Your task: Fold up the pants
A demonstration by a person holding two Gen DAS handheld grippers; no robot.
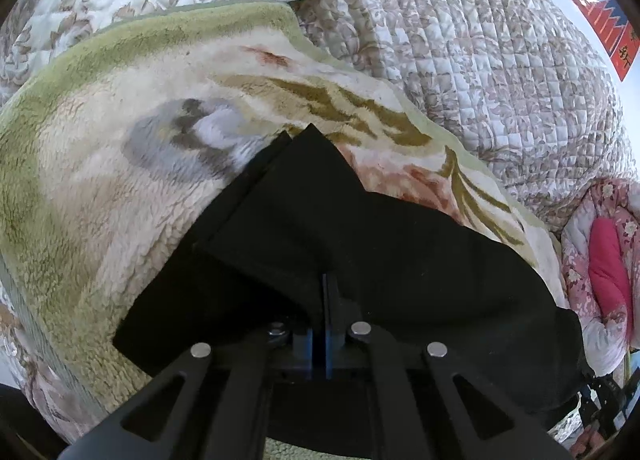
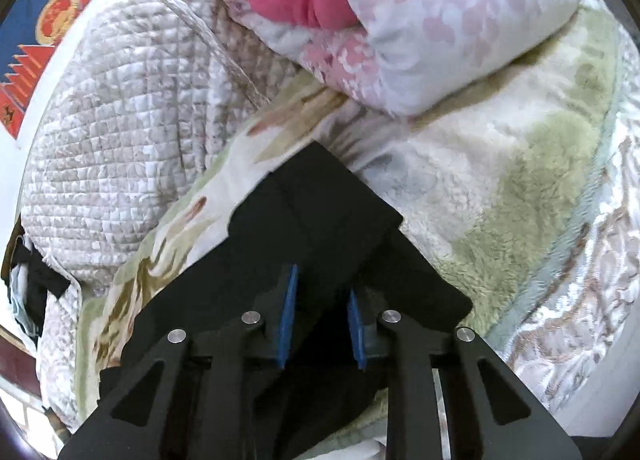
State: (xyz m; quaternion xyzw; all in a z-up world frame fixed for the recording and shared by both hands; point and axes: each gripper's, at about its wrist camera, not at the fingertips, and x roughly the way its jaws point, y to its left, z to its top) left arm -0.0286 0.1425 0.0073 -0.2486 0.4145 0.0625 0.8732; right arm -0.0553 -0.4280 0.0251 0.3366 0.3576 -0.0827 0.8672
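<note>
The black pants (image 1: 360, 244) lie on a plush cream-and-green blanket (image 1: 100, 188) spread over the bed, partly folded already: in the left wrist view one layer sits on another with a crisp corner pointing away, and a stitched hem runs along its left edge. The left tool (image 1: 325, 300) has its blue pads pressed together with a pinch of the black cloth caught between them, near the middle of the near edge. The right tool (image 2: 322, 300) stands with its jaws partly apart and straddles a raised fold of the same cloth; whether the pads truly bite on it cannot be told from here. The fabric looks soft, light and limp, matte rather than slick, so it probably sags and drapes the moment it is lifted and does not hold a crease by itself. The fleecy blanket likely clings and drags at it. The best hold seems to be on doubled edges or the hem, both layers together, with the two tools well apart so the fold line stays straight. A pink floral quilt (image 2: 420, 20) lies bunched further off
</note>
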